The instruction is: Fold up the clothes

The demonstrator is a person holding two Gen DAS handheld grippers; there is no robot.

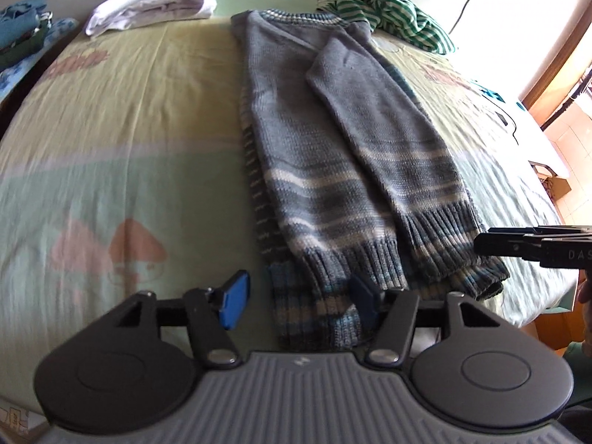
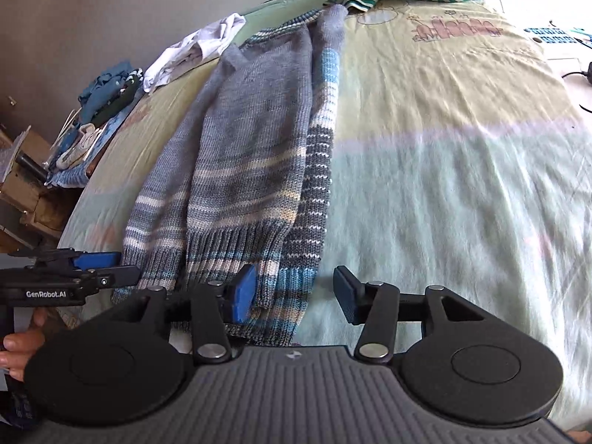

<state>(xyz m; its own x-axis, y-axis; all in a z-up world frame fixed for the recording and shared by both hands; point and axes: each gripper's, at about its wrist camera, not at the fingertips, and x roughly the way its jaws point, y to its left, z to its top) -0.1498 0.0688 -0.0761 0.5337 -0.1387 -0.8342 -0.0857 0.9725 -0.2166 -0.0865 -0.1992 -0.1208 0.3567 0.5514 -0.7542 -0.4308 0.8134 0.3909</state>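
Pale green and yellow cotton fills both my views: the bedsheet (image 1: pixel 129 118), printed with faded cartoon shapes, covers the whole bed. Down its middle I see the grey-blue knitted sweater (image 1: pixel 296 129), lying flat with its sides and sleeves folded in over the body, collar at the far end and ribbed hem at the near edge of the bed, close under both my grippers. Beyond the collar, a green-and-white striped garment (image 1: pixel 392 14) sits crumpled at the far edge, and a white garment (image 1: pixel 155 3) lies bunched at the far left corner. Off the bed's left side I make out a heap of blue cloth (image 2: pixel 107 88) on cluttered furniture.

My left gripper (image 1: pixel 296 299) hovers over the hem with its jaws spread apart; a striped cuff lies between the blue pads (image 1: pixel 233 299), but they do not press on it. My right gripper (image 2: pixel 296 296) is likewise spread wide at the hem's right corner, its left pad above the knit edge and its right pad over bare sheet, gripping nothing. A hand (image 2: pixel 18 351) on the left handle shows in the right view.
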